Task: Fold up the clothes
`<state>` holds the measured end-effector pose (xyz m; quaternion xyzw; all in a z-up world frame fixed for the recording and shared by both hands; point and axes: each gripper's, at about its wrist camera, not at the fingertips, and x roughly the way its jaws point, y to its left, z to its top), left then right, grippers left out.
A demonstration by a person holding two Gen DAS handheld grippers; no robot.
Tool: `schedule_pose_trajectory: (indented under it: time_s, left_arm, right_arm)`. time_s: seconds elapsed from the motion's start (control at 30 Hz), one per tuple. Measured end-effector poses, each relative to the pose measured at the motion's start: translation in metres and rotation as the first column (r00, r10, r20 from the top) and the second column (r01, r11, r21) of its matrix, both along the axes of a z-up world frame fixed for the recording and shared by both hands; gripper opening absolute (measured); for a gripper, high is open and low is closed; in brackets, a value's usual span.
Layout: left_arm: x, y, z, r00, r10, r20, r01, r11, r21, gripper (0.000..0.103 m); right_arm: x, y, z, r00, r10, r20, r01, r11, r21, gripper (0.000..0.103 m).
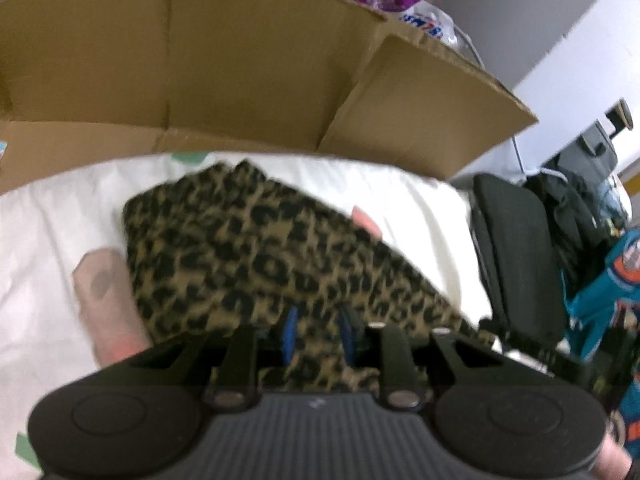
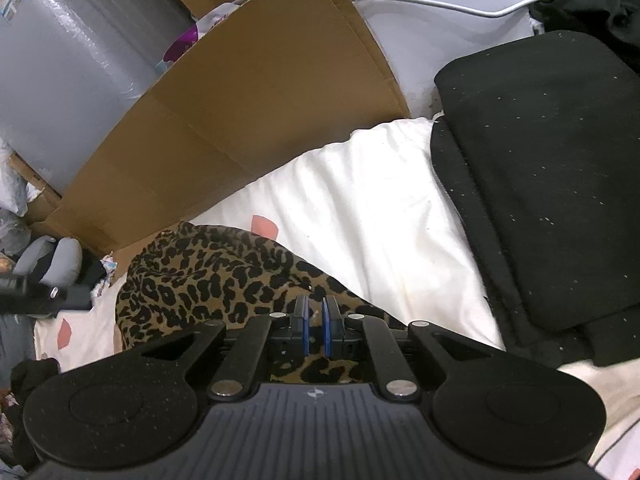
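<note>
Left gripper: your left gripper [image 1: 318, 334] has its blue pads [image 1: 291, 332] a small way apart, with leopard-print cloth bunched in the gap; the frame is blurred, so you cannot tell whether the pads press on the fabric or only stand either side of it.
Right gripper: your right gripper [image 2: 316, 330] has its blue-edged pads [image 2: 305, 330] drawn almost together, a thin slit left between them; leopard cloth lies right at and under the tips, but whether any of it is pinched in the slit you cannot tell.
Leopard-print garment: the leopard-print garment [image 1: 248, 256] runs from your left fingertips forward and to the left, rumpled on the sheet; in the right wrist view it [image 2: 208, 276] heaps up ahead and left of your right fingertips.
White sheet: the white sheet [image 2: 360, 216] spreads ahead and to the right of your right gripper, with pink blotches printed near the garment's far edge.
Cardboard: a flattened cardboard box [image 1: 200, 64] stands beyond the garment, straight ahead of your left gripper.
Black garment: a folded black garment [image 2: 544, 184] lies on the sheet to the right of your right gripper, apart from the leopard cloth.
</note>
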<state>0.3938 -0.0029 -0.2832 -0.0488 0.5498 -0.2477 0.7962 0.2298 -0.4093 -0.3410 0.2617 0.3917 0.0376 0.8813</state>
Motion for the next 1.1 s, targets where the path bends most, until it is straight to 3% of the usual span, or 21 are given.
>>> schedule_pose_trajectory:
  time_s: [0.33,0.53,0.63,0.87,0.97,1.1]
  left_arm:
    - [0.058,-0.061,-0.022,0.995,0.093,0.027,-0.092,0.995,-0.047,0.032]
    - [0.075,-0.088,-0.047,0.995,0.1,0.02,-0.1,0.995,-0.015,0.032]
    - [0.081,-0.086,-0.06,0.989,0.145,-0.025,-0.146,0.988,-0.046,0.032]
    - [0.081,-0.077,-0.08,0.98,0.189,-0.059,-0.19,0.982,-0.01,0.035]
    - [0.082,-0.068,-0.09,0.968,0.241,-0.076,-0.241,0.97,0.005,0.045]
    - [0.084,-0.056,-0.105,0.946,0.3,-0.124,-0.304,0.953,-0.008,0.046]
  right_arm:
    - [0.021,0.013,-0.005,0.997,0.069,0.019,-0.069,0.998,-0.007,0.011]
    - [0.034,0.021,-0.008,0.994,0.11,0.029,-0.11,0.994,-0.011,0.011]
    - [0.042,0.025,-0.012,0.994,0.111,0.02,-0.111,0.994,-0.001,0.011]
    - [0.071,0.029,-0.016,0.995,0.097,0.009,-0.098,0.993,0.072,0.011]
    - [0.083,0.038,-0.019,0.99,0.139,0.012,-0.139,0.99,0.038,0.011]
    - [0.096,0.051,-0.026,0.981,0.195,-0.002,-0.195,0.981,-0.018,0.011]
